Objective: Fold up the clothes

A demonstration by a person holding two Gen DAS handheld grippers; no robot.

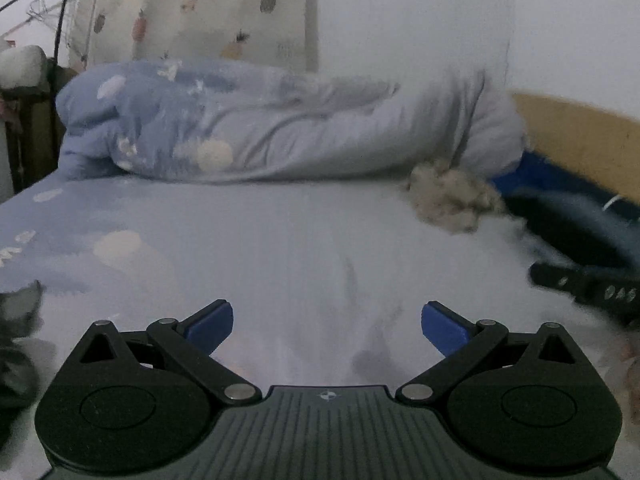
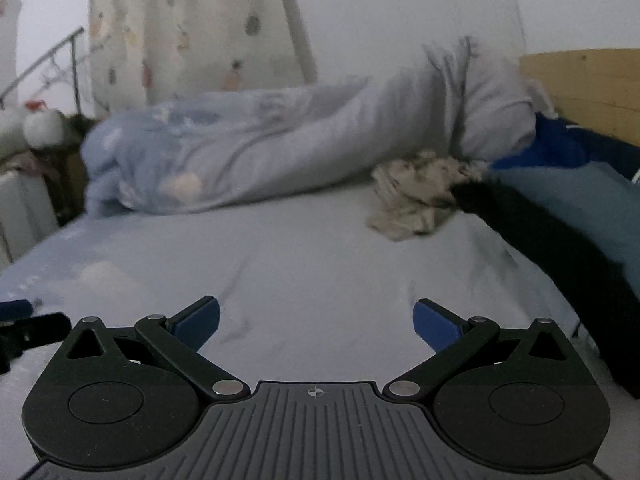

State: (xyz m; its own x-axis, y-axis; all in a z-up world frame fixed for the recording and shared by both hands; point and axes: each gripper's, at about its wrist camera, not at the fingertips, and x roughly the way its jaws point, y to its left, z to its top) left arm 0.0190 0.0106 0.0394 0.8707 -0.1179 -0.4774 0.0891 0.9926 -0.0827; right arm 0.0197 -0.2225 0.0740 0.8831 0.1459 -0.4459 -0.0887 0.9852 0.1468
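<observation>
Both tools are released and grasp nothing. The left tool [image 1: 327, 326] hangs over the pale blue bed sheet [image 1: 280, 240] with its blue pads spread wide, and the right tool [image 2: 316, 324] does the same in its own view.

The likeliest garment to fold is a crumpled grey-beige piece of clothing [image 2: 416, 200], lying on the sheet at about 1 o'clock from the right tool and well apart from it. It sits just in front of the rolled blue duvet [image 2: 280, 152] and touches a dark, furry-looking cloth [image 2: 560, 264] running down the right side at 3 o'clock; whether that is clothing too cannot be told.

The garment looks light, soft and limp, so it should drape and slide easily on the sheet. No hem, collar or sleeve can be made out in the bunch. A sensible hold would be two outer edges, one per tool, lifted to shake it flat.
</observation>
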